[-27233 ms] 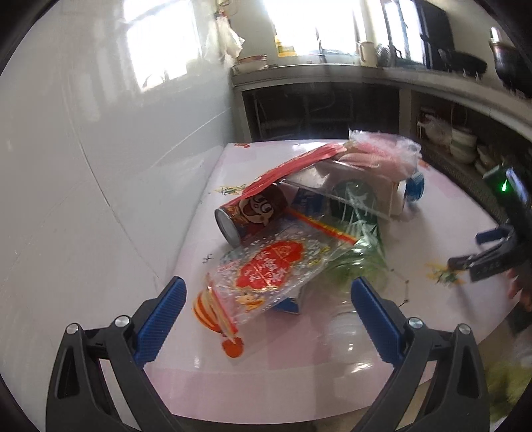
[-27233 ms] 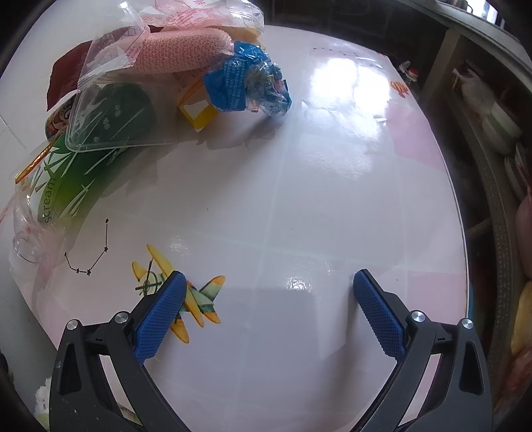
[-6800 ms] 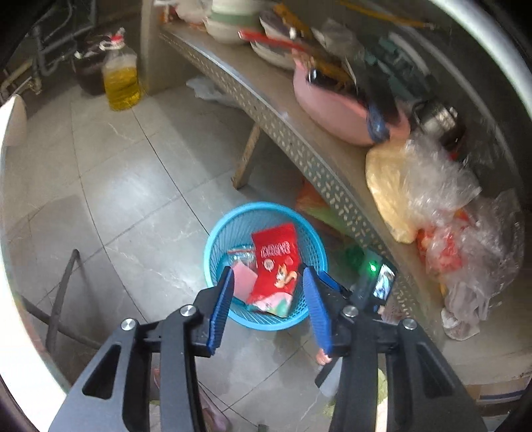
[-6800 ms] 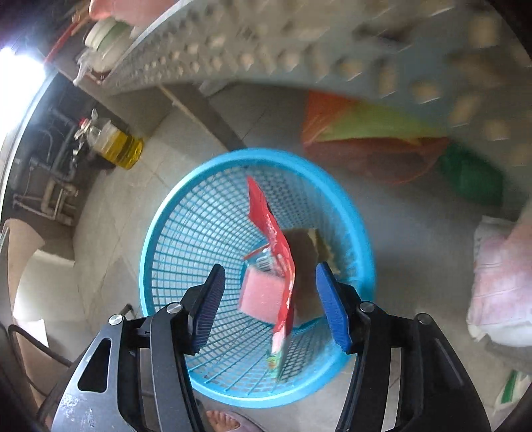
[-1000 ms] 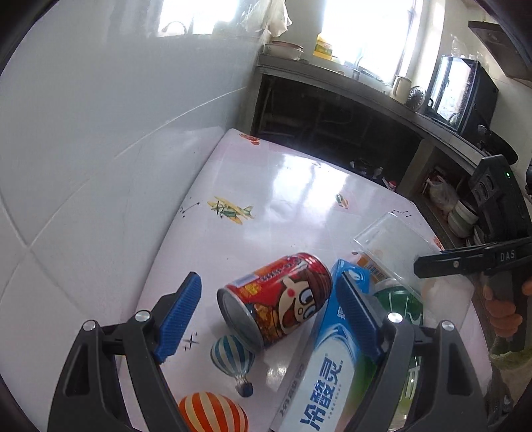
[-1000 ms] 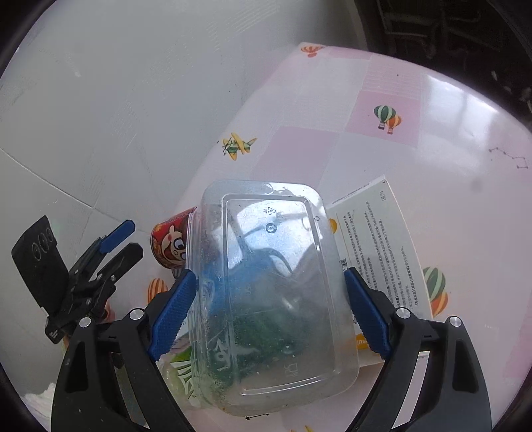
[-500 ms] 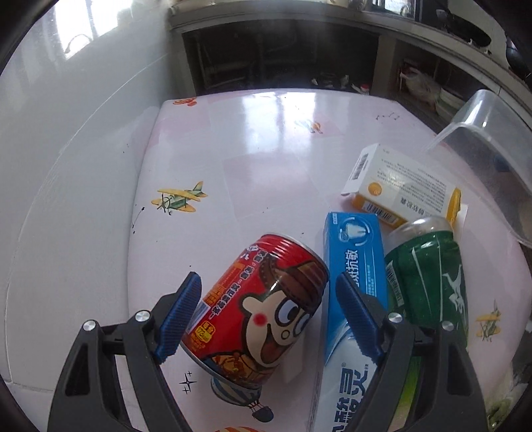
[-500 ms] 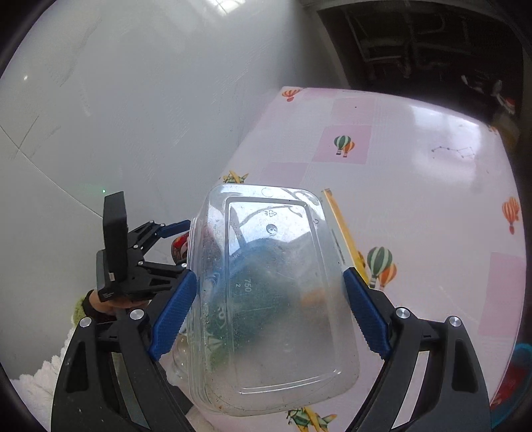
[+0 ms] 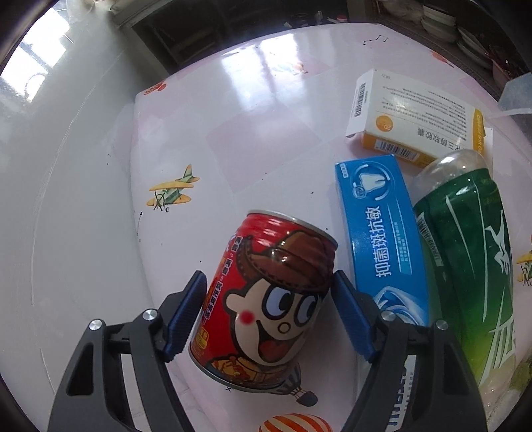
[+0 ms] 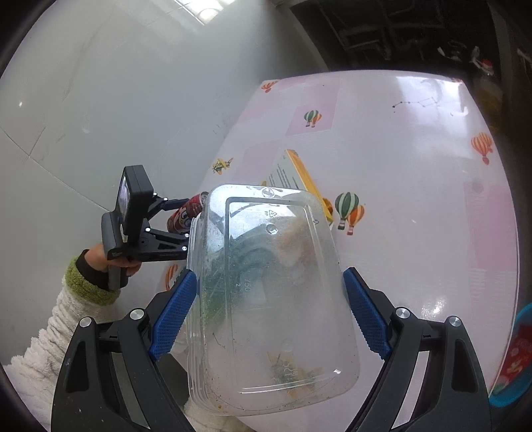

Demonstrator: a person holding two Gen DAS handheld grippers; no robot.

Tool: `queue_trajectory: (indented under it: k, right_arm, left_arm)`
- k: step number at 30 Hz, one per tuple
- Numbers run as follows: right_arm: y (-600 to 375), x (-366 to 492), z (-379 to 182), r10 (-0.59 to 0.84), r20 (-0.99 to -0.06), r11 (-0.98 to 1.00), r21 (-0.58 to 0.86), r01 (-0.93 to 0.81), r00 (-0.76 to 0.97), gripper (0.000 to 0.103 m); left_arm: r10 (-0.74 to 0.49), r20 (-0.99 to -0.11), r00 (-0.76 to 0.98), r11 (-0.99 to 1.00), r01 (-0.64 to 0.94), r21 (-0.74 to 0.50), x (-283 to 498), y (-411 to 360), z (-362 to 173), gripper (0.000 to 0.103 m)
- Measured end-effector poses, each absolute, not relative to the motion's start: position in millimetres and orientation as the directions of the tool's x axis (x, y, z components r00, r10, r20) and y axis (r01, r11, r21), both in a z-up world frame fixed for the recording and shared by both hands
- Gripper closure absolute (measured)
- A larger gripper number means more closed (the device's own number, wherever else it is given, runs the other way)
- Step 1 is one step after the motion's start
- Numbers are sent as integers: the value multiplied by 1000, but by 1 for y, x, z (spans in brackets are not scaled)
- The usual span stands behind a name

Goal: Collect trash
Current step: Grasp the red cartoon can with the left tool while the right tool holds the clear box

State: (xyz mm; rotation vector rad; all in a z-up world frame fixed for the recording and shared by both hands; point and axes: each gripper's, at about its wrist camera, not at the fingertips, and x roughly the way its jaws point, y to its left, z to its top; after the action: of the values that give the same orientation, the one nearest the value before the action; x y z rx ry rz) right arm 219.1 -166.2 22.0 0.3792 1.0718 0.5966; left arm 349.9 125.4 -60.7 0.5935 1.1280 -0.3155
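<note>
A red cartoon drink can (image 9: 266, 309) lies on the pink table (image 9: 232, 126). My left gripper (image 9: 269, 315) straddles it, a blue pad close on each side; the can looks just gripped. The can also shows in the right wrist view (image 10: 184, 212), between the left gripper's fingers (image 10: 166, 219). My right gripper (image 10: 266, 315) is shut on a dirty clear plastic food container (image 10: 269, 292), held above the table. A blue toothpaste box (image 9: 382, 239), a green plastic bottle (image 9: 465, 266) and a white-and-orange medicine box (image 9: 415, 116) lie right of the can.
A white tiled wall (image 9: 50, 166) borders the table's left side. The blue trash basket (image 10: 515, 359) shows past the table's right edge in the right wrist view. Dark shelving (image 9: 216, 20) stands beyond the table's far end.
My left gripper has moved down onto the red can and its jaws have narrowed around it. My right gripper has lifted the clear container higher and back from the table.
</note>
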Motion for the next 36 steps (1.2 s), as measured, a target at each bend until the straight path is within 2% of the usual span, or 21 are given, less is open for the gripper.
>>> queue_trajectory:
  k: [6,11,18,22,26,29,32,36]
  right_arm:
    - [-186,204,18,638,-681,768,594,-239,359,19]
    - [-200,197,15,635,-670,767,606,-211,385,19]
    - [-223,181,4,630,-658,760,631,-154,413,19]
    - [-238,167,-2,605,-653,764,637,-102,455,20]
    - [-248,148,-2,543,-683,804,591,-68,488,20]
    - [-255,132,0,444,-732,868,495,-45,517,20]
    - [-261,120,-3,333,-772,923,385,-19,541,20]
    - [-270,104,-16,238,-804,956,294,17,545,20]
  left_arm:
    - [80,-887,454,809,490,324,339,130,-56,30]
    - [39,-844,534,873,393,289,321,147,-32,32]
    - [-125,-717,686,940,314,136,260,155,47,33]
    - [-261,-641,722,931,365,32,210,129,92,33]
    - [-448,-589,672,871,477,-119,166,81,115,33]
    - [-547,-573,610,815,544,-200,147,35,106,33]
    - [-556,-576,599,807,555,-202,134,-8,78,33]
    - [-551,-634,542,800,559,-217,135,-44,15,33]
